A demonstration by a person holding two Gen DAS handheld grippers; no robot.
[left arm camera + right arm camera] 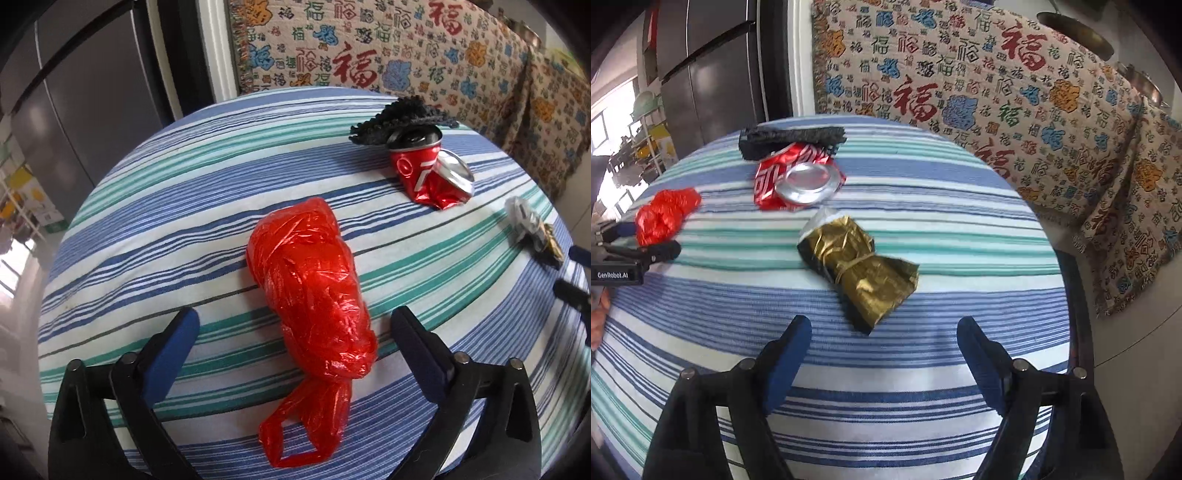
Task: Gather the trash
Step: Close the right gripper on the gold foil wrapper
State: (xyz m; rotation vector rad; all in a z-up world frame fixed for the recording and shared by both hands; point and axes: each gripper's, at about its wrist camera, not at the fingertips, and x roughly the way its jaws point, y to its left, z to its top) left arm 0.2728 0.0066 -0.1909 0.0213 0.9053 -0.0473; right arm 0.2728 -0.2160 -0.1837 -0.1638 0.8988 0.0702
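A knotted red plastic bag (pixel 314 288) lies on the striped tablecloth (pixel 147 229), between the wide-apart fingers of my left gripper (pixel 295 316); the pads stand clear of it. A crushed red can (pixel 424 173) lies further back, against a black knitted piece (pixel 395 118). In the right wrist view a crumpled gold wrapper (pixel 860 273) tied with a band lies just ahead of my open right gripper (pixel 884 326), which holds nothing. The can (pixel 798 181), the black piece (pixel 792 140) and the red bag (pixel 665 214) lie beyond it. The left gripper (pixel 650 240) shows at the left edge.
The table (pixel 923 387) is round, and its edge falls away close on the right. A cloth printed with characters (pixel 997 92) covers furniture behind it. A dark fridge (pixel 713 74) stands at the back left. Shelves with clutter (pixel 26 199) are at far left.
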